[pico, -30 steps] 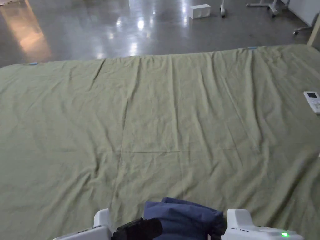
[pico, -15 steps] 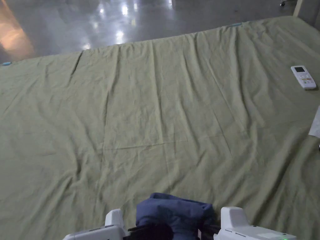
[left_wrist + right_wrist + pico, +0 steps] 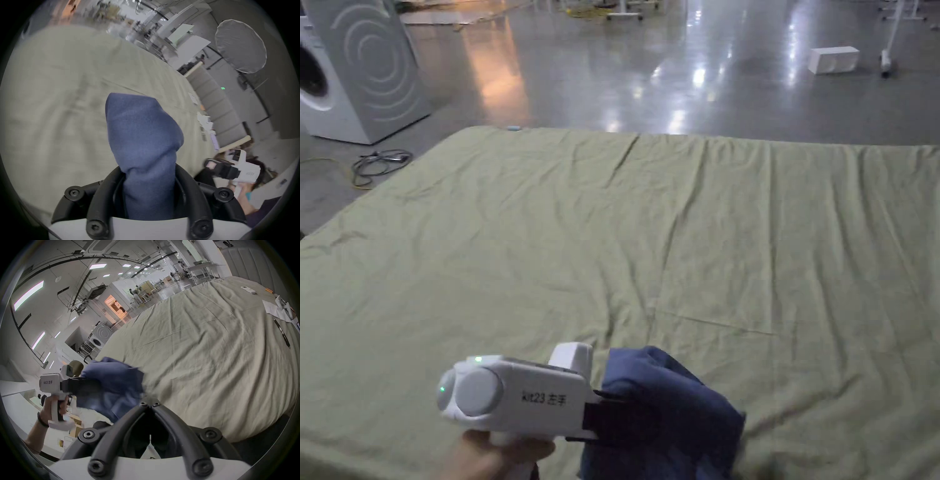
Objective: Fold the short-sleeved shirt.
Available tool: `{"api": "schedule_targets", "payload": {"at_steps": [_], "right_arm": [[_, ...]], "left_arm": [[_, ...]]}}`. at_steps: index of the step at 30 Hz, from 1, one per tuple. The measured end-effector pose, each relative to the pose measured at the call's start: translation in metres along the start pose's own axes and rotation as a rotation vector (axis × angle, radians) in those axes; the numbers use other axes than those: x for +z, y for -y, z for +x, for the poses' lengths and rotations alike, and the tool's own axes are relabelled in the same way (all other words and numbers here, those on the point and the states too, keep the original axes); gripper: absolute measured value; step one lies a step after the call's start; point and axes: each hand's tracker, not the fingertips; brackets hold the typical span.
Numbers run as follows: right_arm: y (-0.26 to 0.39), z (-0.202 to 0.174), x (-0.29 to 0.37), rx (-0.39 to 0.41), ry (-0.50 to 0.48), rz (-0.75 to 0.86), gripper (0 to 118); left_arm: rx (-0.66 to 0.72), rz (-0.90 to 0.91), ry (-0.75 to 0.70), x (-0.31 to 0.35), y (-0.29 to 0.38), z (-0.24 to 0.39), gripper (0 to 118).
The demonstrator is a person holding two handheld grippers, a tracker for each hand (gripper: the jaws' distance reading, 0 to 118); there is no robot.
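The dark blue short-sleeved shirt hangs in a crumpled bunch over the near edge of the green sheet. My left gripper, white with black jaws and held in a hand, is shut on the bunch. In the left gripper view the shirt stands up between the bowed jaws of the left gripper. Off to the right, apart from the cloth, is the right gripper. In its own view the right gripper has its jaws together with nothing in them, close to the shirt and the left gripper.
A wide, wrinkled green sheet covers the work surface. A washing machine and a coiled cable are on the floor at the far left, a white box behind. A remote and papers lie at the sheet's far right.
The head camera has swung to the left. My left gripper has risen higher with the shirt. The right gripper, earlier right beside the bunch, has moved away from it.
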Motion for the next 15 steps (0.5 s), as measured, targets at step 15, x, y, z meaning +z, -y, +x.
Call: {"api": "schedule_targets", "payload": {"at_steps": [15], "right_arm": [[0.027, -0.009, -0.041, -0.126, 0.033, -0.146, 0]], "left_arm": [[0.365, 0.031, -0.451, 0.117, -0.022, -0.27, 57]]}}
